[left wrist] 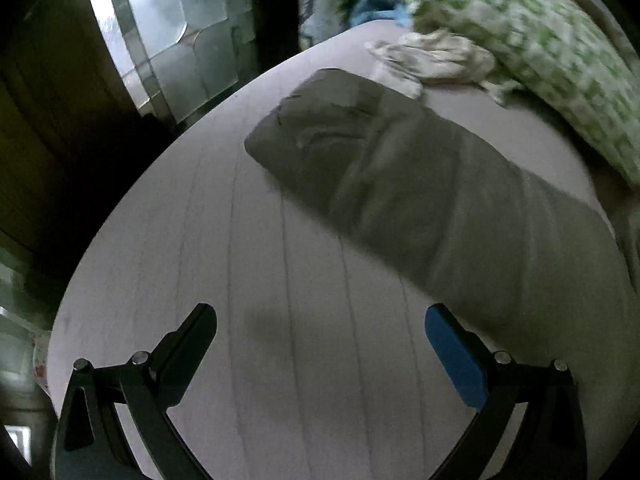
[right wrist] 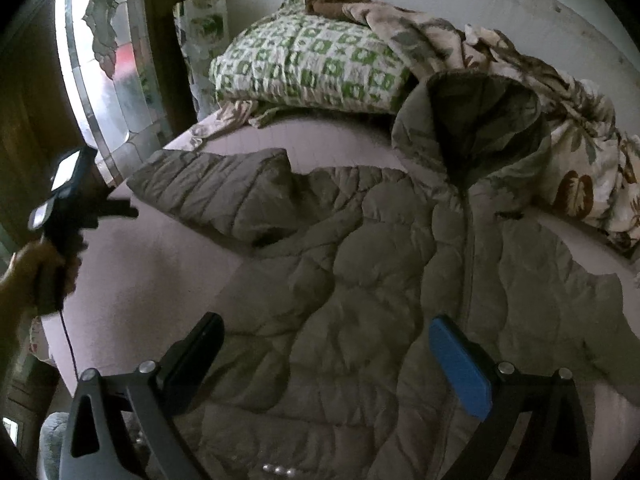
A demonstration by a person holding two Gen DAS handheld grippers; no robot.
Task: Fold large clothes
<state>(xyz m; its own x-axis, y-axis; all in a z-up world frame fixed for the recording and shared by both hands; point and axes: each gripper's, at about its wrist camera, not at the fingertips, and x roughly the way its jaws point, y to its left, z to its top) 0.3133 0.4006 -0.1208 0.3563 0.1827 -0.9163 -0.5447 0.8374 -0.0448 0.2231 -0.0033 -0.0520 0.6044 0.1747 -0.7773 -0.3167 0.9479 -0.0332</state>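
Grey quilted jacket (right wrist: 360,272) lies spread flat on the pale pink bed (right wrist: 140,280), hood toward the green-checked pillow (right wrist: 308,64), while the left gripper (left wrist: 320,336) and right gripper (right wrist: 326,352) hover wide open, holding nothing.

One grey quilted hooded jacket (right wrist: 360,280), with two sleeves showing. One green-and-white checked quilt (right wrist: 308,64). One floral cloth (right wrist: 560,120) with brown leaf prints. One small crumpled pale cloth (left wrist: 436,60). One blue cloth (left wrist: 376,8), blurred. One pink bed sheet (left wrist: 240,260). Two grippers: left gripper (left wrist: 320,332), right gripper (right wrist: 326,344), two fingers each. One hand (right wrist: 36,276).
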